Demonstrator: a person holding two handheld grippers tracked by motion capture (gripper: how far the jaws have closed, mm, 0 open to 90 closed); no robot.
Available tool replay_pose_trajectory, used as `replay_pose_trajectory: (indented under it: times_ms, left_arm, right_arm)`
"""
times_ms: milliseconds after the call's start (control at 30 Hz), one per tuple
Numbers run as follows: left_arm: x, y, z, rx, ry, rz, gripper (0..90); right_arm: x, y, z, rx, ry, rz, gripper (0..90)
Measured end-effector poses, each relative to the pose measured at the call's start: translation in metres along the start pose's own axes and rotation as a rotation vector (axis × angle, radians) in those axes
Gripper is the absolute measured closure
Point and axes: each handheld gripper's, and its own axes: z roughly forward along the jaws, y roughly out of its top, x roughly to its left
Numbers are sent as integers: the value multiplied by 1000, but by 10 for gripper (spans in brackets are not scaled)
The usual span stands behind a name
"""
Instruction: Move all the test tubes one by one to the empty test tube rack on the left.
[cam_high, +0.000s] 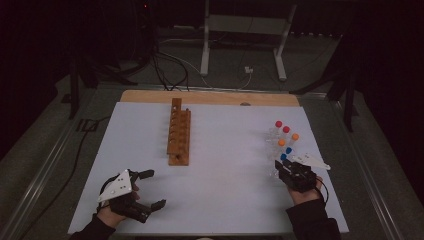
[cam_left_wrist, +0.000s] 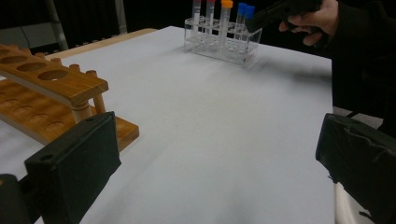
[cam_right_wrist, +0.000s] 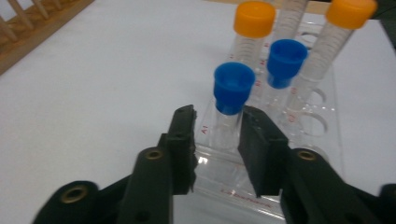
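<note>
Blue screw caps top two clear plastic tubes in a transparent rack (cam_right_wrist: 308, 126) near the right edge of the white bench (cam_high: 220, 165). The nearest blue-capped tube (cam_right_wrist: 229, 107) stands upright between the matte black pads of the right hand-held gripper (cam_right_wrist: 217, 135), which has narrowed around it; whether the pads touch it is unclear. The left hand-held gripper (cam_left_wrist: 210, 154), spread wide, holds nothing beside the wooden rack (cam_left_wrist: 51, 93).
</note>
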Motion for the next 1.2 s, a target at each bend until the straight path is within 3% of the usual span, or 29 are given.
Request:
replay_pose_trajectory:
  times_ms: [400, 1200]
  left_arm:
    - [0, 0, 0, 2, -1, -1, 5]
    - [0, 0, 0, 0, -1, -1, 5]
  right_arm:
    - [-6, 1, 1, 0, 3, 28, 764]
    - [-1, 17, -22, -71, -23, -48, 770]
